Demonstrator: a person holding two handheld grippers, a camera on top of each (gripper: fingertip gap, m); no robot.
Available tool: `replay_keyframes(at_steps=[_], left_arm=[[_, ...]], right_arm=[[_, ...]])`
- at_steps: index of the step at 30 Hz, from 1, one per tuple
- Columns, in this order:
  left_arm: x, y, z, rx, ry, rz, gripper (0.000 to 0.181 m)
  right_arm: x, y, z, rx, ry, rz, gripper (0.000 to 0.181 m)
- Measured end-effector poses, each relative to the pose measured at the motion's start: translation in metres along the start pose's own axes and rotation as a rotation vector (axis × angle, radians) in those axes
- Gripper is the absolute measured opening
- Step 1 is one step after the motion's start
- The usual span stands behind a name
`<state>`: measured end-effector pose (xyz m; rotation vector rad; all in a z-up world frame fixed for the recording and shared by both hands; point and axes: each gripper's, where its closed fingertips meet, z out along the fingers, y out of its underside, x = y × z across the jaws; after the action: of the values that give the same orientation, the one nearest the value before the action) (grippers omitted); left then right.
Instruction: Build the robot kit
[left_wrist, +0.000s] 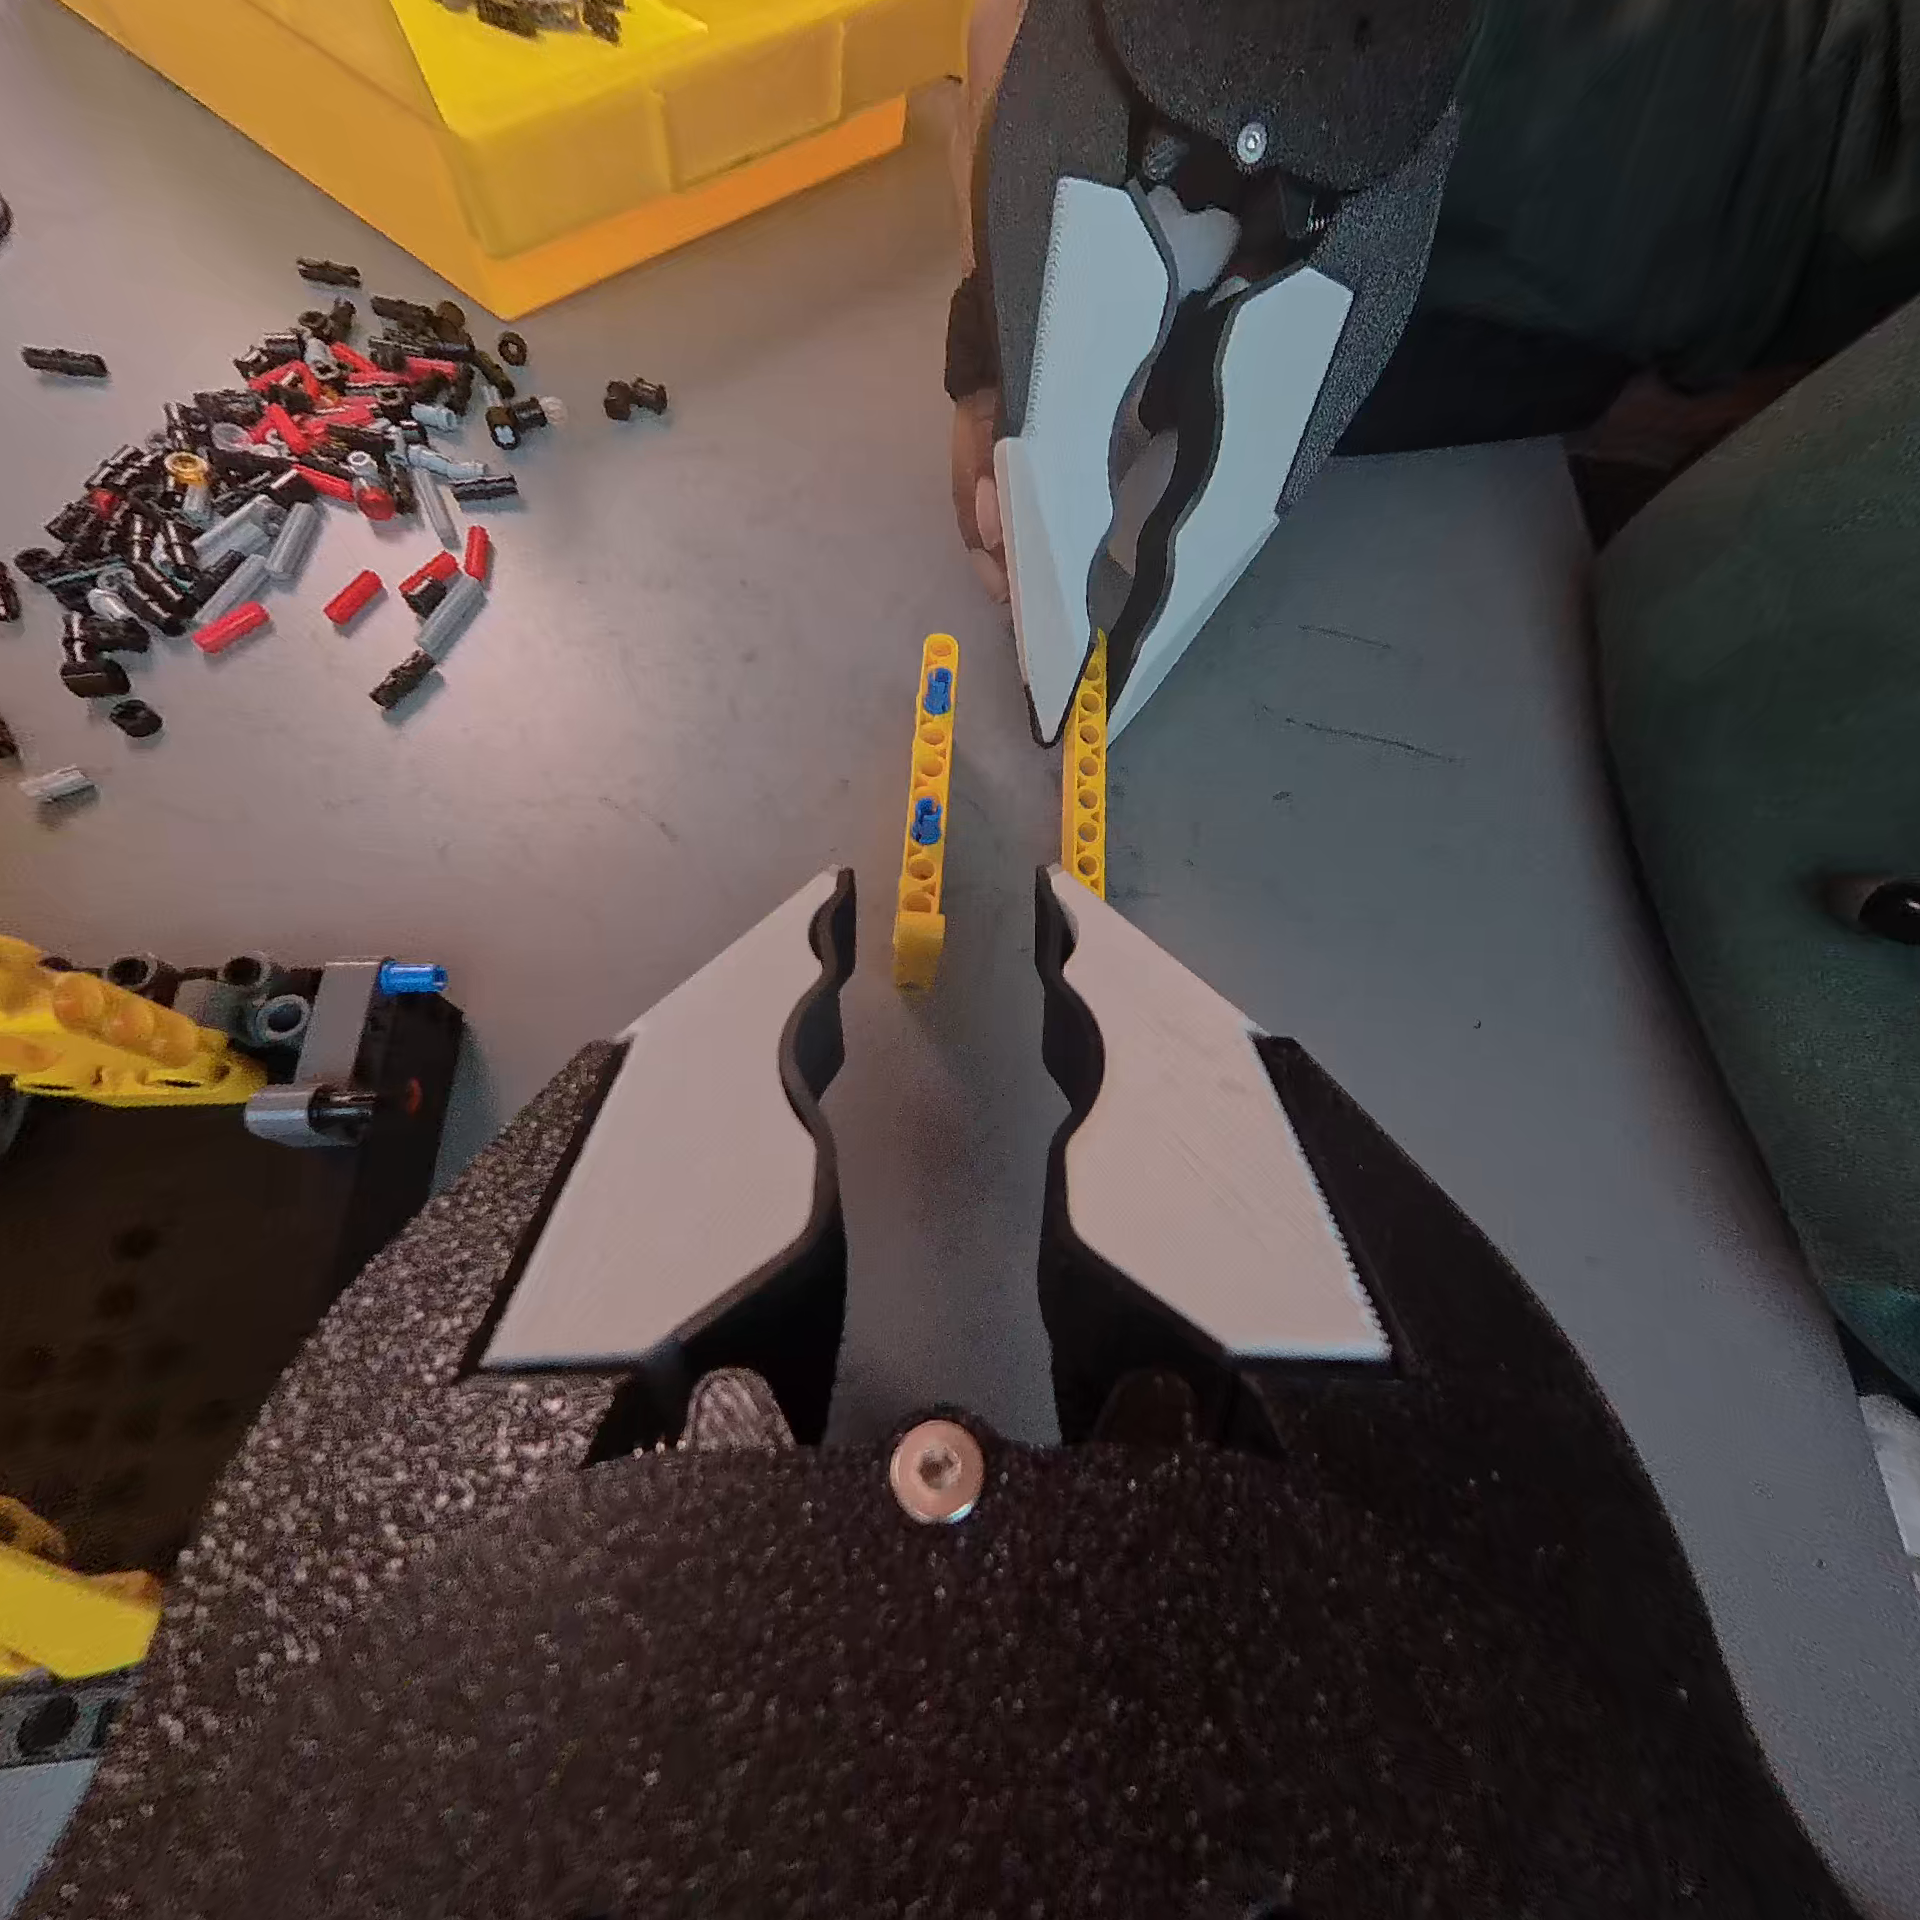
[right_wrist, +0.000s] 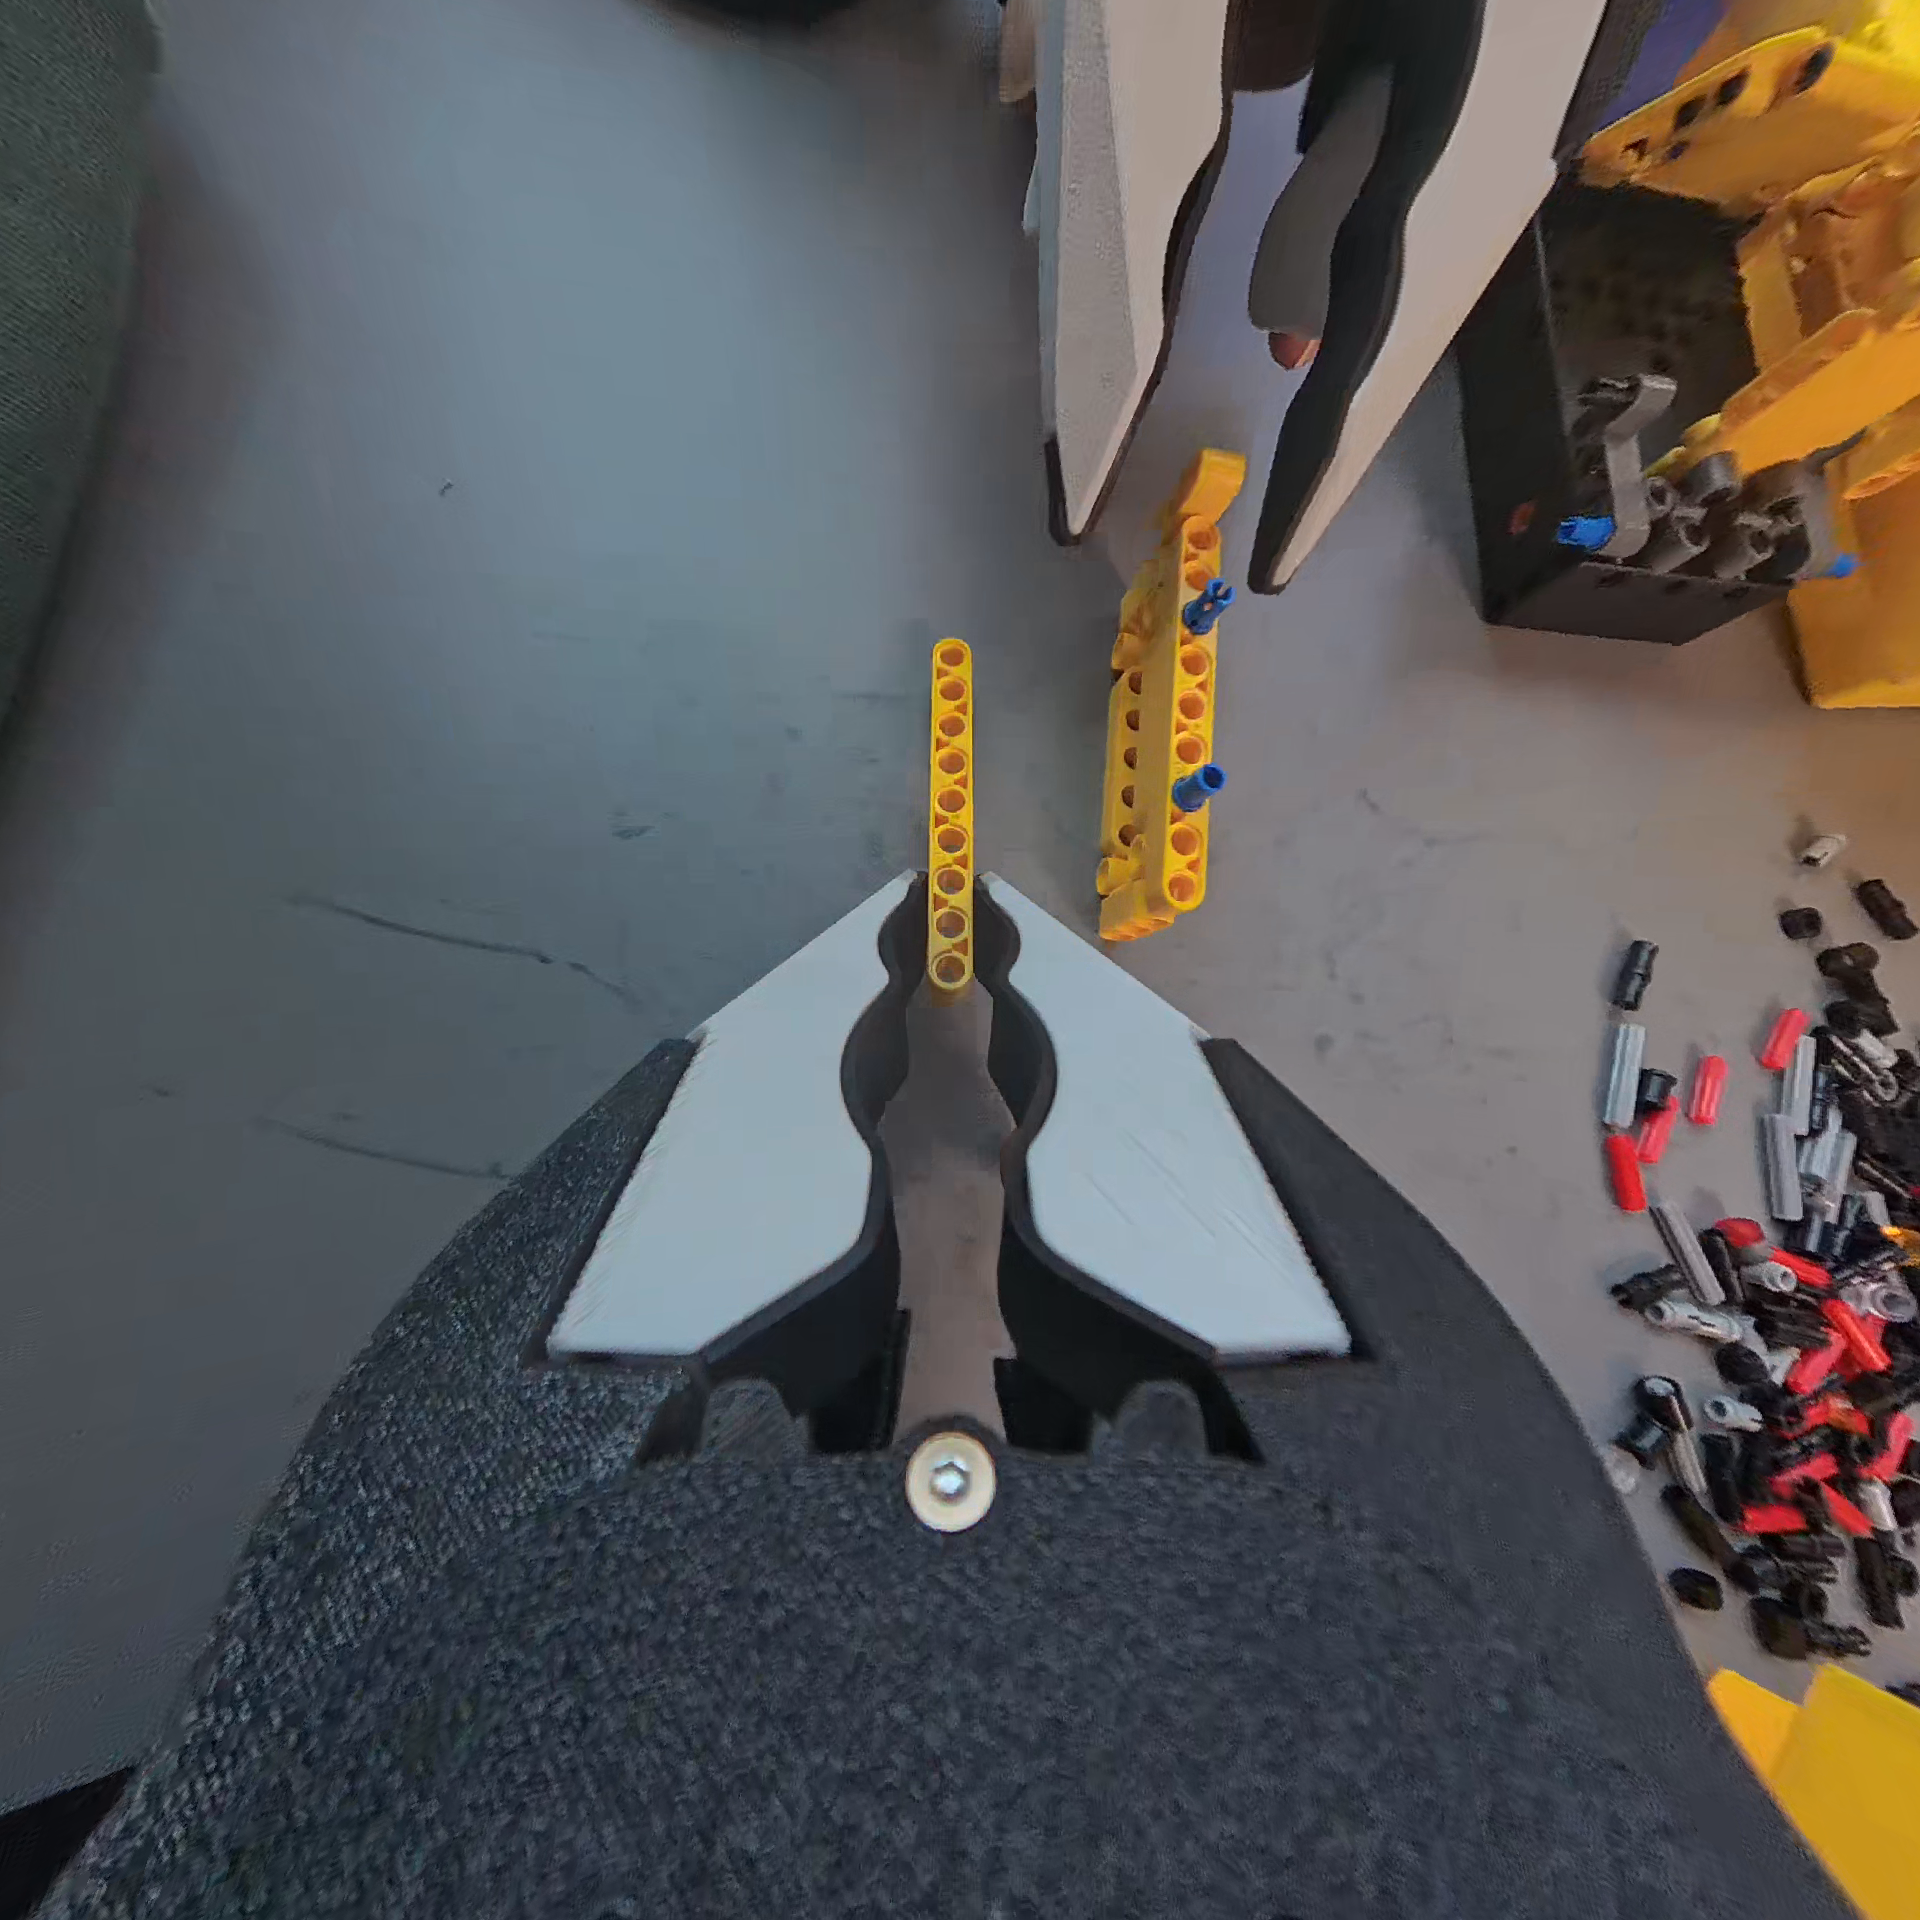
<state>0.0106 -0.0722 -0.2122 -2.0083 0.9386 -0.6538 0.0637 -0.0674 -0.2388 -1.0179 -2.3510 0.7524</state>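
Right gripper (right_wrist: 951, 883) clenched on a thin yellow holed beam (right_wrist: 951, 790) at centre frame in the right wrist view, the beam sticking forward from its fingertips above the grey table (right_wrist: 520, 623). Left gripper (left_wrist: 945, 883) released, jaws spread and holding nothing, just short of a second yellow beam with two blue pins (left_wrist: 925, 810) on the table at centre frame of the left wrist view. Loose pile of black, red and grey small parts (left_wrist: 260, 488) at upper left there, yellow bin (left_wrist: 582, 177) at top, a yellow-and-black built model (left_wrist: 208, 1091) at left edge.
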Motion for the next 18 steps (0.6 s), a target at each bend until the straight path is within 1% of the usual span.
replay_keyframes(at_steps=[3,5,9,11,12,15,18], left_arm=[[0.0,0.003,0.003,-0.025,-0.015,0.02,0.03],[-0.001,0.005,0.003,-0.036,-0.026,0.022,0.029],[-0.006,0.012,0.004,-0.08,-0.064,0.043,0.025],[-0.008,0.013,0.004,-0.089,-0.074,0.047,0.024],[-0.01,0.014,0.005,-0.094,-0.083,0.048,0.024],[-0.015,0.016,0.004,-0.109,-0.11,0.052,0.02],[-0.024,0.015,0.002,-0.104,-0.168,0.059,0.017]], right_arm=[[0.0,-0.001,0.0,0.005,0.001,-0.002,0.009],[-0.003,-0.001,-0.003,0.013,-0.025,0.009,0.019],[0.008,-0.007,-0.029,0.093,-0.018,0.084,0.019],[0.021,-0.007,-0.04,0.127,0.03,0.12,0.019],[0.026,-0.003,-0.042,0.122,0.054,0.133,0.019],[0.037,0.007,-0.034,0.081,0.112,0.145,0.025],[0.041,0.007,-0.02,0.057,0.143,0.138,0.028]])
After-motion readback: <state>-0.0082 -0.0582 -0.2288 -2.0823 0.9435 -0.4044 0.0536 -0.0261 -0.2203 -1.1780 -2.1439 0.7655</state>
